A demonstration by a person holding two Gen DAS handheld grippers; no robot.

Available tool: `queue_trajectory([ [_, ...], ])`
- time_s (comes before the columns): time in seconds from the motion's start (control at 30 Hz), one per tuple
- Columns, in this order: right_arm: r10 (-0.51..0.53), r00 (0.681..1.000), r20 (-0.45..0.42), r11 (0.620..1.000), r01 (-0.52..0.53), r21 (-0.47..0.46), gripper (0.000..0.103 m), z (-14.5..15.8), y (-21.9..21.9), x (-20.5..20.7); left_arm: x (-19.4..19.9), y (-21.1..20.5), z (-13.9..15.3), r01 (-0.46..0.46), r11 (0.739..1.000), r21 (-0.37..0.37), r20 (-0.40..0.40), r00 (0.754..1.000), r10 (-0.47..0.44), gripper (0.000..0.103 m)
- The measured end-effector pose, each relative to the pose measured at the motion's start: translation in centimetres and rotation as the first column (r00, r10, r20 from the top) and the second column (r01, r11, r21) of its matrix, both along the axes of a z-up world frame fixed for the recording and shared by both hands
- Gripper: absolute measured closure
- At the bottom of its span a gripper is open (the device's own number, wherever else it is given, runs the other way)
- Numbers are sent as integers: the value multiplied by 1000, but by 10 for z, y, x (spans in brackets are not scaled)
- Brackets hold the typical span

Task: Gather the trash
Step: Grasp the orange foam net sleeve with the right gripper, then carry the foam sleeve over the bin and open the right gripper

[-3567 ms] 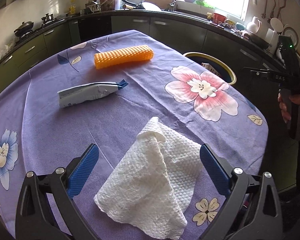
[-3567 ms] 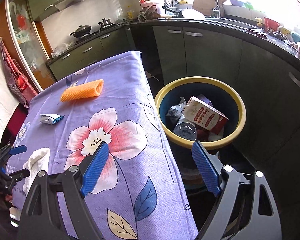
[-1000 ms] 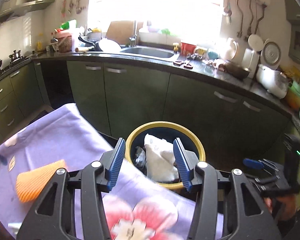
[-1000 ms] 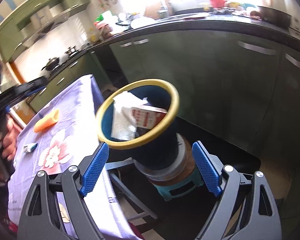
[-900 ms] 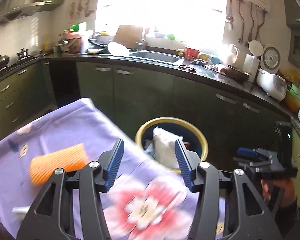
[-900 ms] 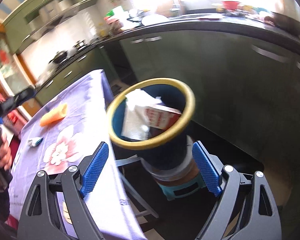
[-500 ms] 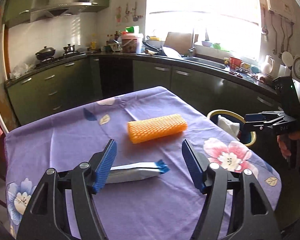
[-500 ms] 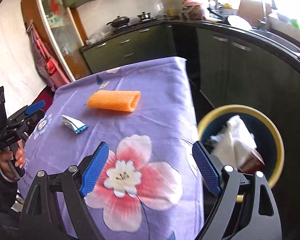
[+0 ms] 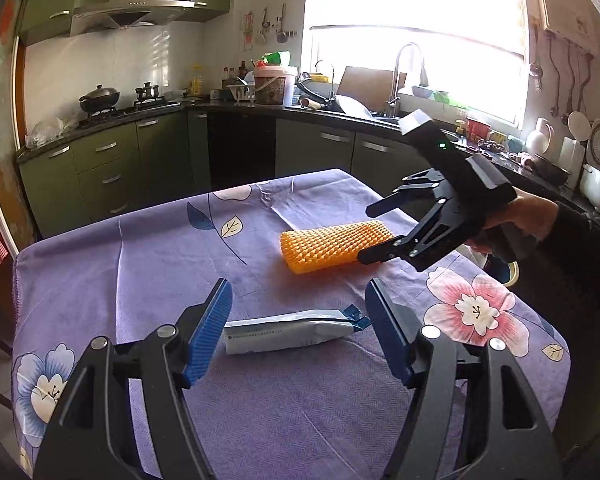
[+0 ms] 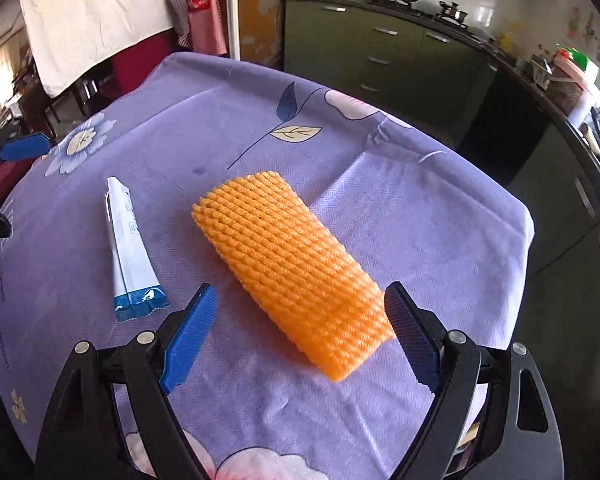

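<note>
Now that the paper towel has gone into the bin, both grippers are back over the table: the left gripper (image 9: 298, 330), jaws just widened and empty, faces the flattened tube (image 9: 290, 330) mid-table, while the right gripper (image 10: 300, 340), spread wide and empty, straddles the orange foam net (image 10: 292, 268) nearer the far edge.

You face green kitchen cabinets (image 9: 112, 168), a range hood (image 9: 140, 8) and a sunlit window (image 9: 416, 28) over the counter's sink.

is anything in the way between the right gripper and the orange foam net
Nothing visible. The right gripper is open, its jaws straddling the near end of the foam net with only bare tablecloth around. The wrapper lies apart to the side.
</note>
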State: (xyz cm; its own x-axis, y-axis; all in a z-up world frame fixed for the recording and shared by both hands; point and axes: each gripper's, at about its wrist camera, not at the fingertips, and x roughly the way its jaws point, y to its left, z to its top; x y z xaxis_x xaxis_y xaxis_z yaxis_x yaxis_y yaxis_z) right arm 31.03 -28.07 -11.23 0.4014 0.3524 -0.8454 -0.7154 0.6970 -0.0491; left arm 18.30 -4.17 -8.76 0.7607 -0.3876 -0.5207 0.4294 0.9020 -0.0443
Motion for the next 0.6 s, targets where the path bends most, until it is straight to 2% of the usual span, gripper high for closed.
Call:
queue_trajectory([
  [0.17,52,994,-101,998,-55,-27,21,-17,9,25,2,5,0,-4,1000,-23,-14,1000,4,34],
  [0.23,45,991,-128,998,-49,-27,36,-21,10,31,3,6,0,-5,1000,-26,-22,1000,5,34],
  [0.27,34,990,-134,999,-36,-13,40,-19,8,31,4,5,-1,-5,1000,-25,-22,1000,5,34],
  [0.33,0,990,-138,1000,2,13,62,-16,3,35,3,5,-1,-5,1000,-21,-21,1000,5,34],
  [0.43,-51,989,-141,996,61,68,87,-8,-8,35,2,3,-2,-1,1000,-13,-21,1000,1,34],
  [0.6,-102,981,-162,982,125,139,88,9,-24,14,2,2,-2,7,1000,-21,-24,1000,-7,34],
])
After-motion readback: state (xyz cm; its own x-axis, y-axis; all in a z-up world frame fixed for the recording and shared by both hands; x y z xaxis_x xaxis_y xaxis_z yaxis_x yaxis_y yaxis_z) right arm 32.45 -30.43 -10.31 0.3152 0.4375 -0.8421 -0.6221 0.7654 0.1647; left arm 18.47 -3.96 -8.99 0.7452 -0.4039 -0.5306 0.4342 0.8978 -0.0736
